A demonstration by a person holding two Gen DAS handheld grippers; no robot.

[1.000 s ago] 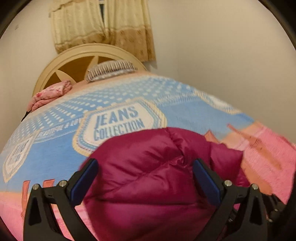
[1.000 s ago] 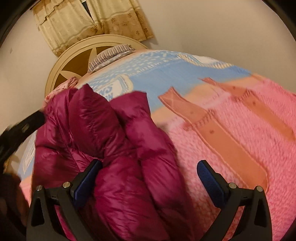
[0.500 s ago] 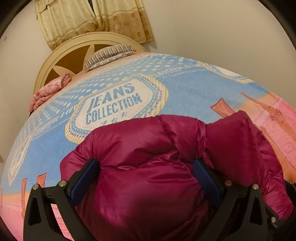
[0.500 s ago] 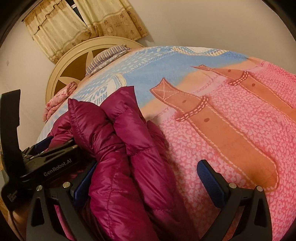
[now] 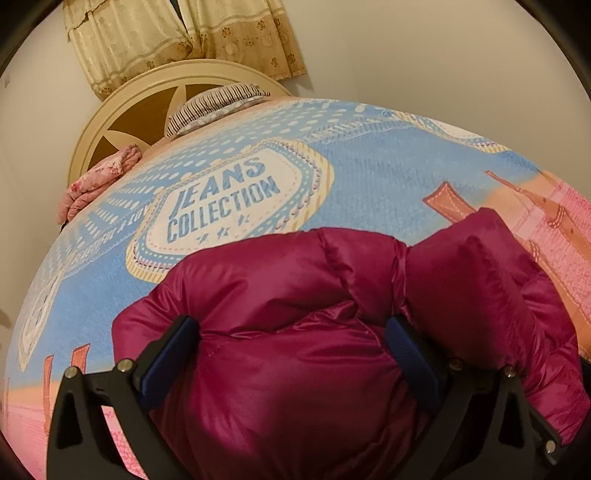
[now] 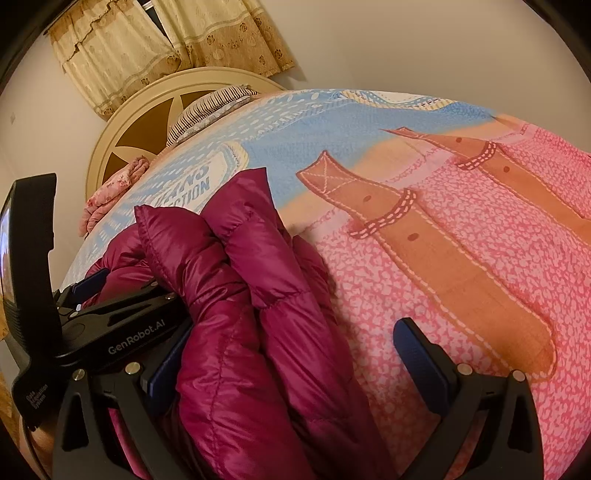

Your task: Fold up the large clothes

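Our left gripper (image 5: pixel 295 354) has its jaws spread wide, with the bunched magenta quilted puffer jacket (image 5: pixel 332 295) bulging between the blue pads. Our right gripper (image 6: pixel 295 354) is spread just as wide, the jacket's folds against its left pad and the bed showing by its right. The jacket lies heaped on the bed's blue, pink and orange printed blanket (image 5: pixel 388 177). Farther off are a pink floral folded cloth (image 5: pixel 96 181), a striped pillow (image 5: pixel 214 107), the cream rounded headboard (image 5: pixel 122 107) and beige curtains (image 5: pixel 177 33).

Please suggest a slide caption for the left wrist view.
Open left tongs straddle a bunched magenta puffer jacket on a printed bedspread.
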